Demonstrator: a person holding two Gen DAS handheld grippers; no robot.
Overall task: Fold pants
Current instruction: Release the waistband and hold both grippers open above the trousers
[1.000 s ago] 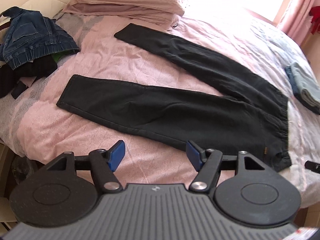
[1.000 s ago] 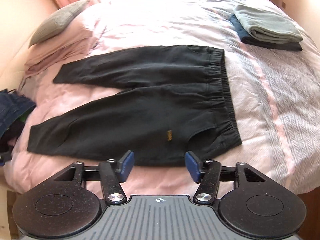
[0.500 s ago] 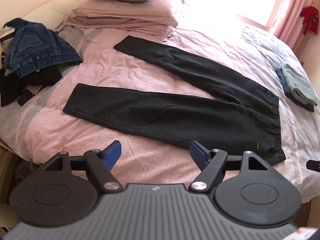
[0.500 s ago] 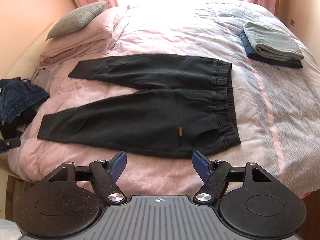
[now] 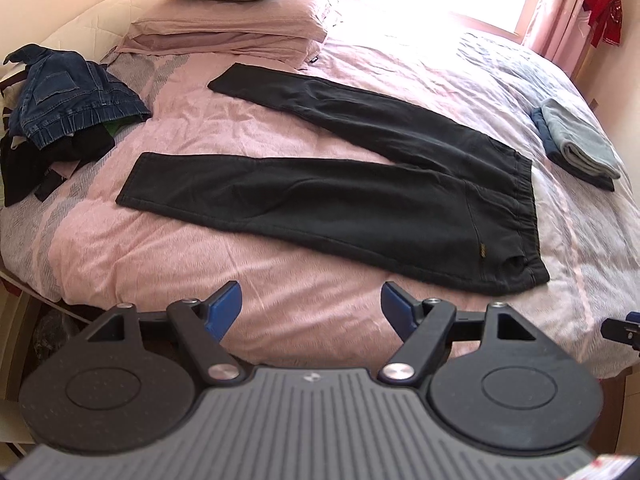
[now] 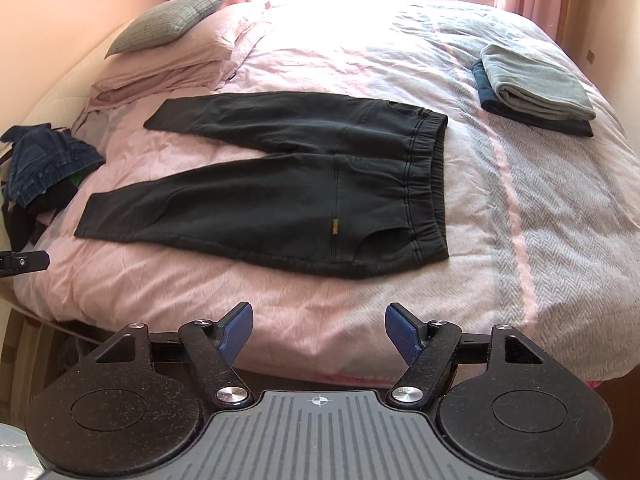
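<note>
Black pants (image 5: 360,196) (image 6: 288,192) lie flat on the pink bedspread, legs spread apart toward the left, elastic waistband to the right. My left gripper (image 5: 312,306) hovers open over the bed's near edge, short of the lower leg, nothing between its blue pads. My right gripper (image 6: 319,326) is open too, above the near edge below the waist end of the pants, and holds nothing. A tip of the other gripper shows at the edge of each view, the right one (image 5: 624,330) and the left one (image 6: 24,262).
A heap of denim and dark clothes (image 5: 60,120) (image 6: 44,172) lies at the bed's left side. Folded grey and blue garments (image 5: 580,144) (image 6: 536,88) are stacked at the right. Pillows (image 5: 236,12) (image 6: 172,40) sit at the head, with a bright window behind.
Both grippers have drawn back and up from the pants, so more of the bed shows. Both sets of jaws stand wider than a second ago.
</note>
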